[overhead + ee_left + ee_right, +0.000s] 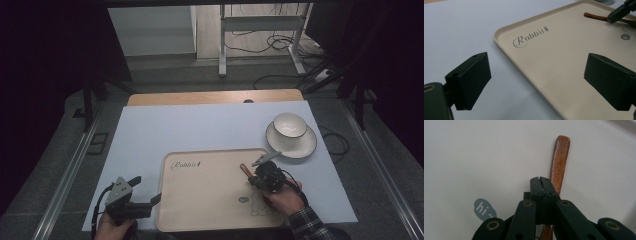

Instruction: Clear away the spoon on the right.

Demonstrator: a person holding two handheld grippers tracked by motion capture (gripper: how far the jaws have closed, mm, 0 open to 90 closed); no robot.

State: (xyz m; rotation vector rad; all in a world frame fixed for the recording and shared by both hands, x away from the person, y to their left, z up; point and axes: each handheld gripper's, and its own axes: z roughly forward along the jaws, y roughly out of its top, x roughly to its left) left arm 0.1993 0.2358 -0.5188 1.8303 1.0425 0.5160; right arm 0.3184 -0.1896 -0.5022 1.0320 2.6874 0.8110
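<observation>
A cream tray [210, 192] printed "Rabbit" lies near the table's front edge. A brown wooden spoon [243, 169] lies on its right part, handle flat on the tray [486, 157]. My right gripper [251, 178] reaches over it from a hand in a plaid sleeve. In the right gripper view its jaws [540, 180] meet with no gap, and the spoon handle [560, 157] passes underneath, just right of the tips. My left gripper [147, 189] rests at the tray's left edge, open, with the tray rim [506, 53] between its fingers [471, 77]. It also sees the spoon [596, 17] under the right gripper [619, 12].
A white bowl [290, 124] sits on a white plate [300, 150] just beyond the tray's right corner. A pale blue sheet [190, 127] covers the table. A grey "hi" bubble [482, 210] and a rabbit drawing mark the tray beside the right gripper.
</observation>
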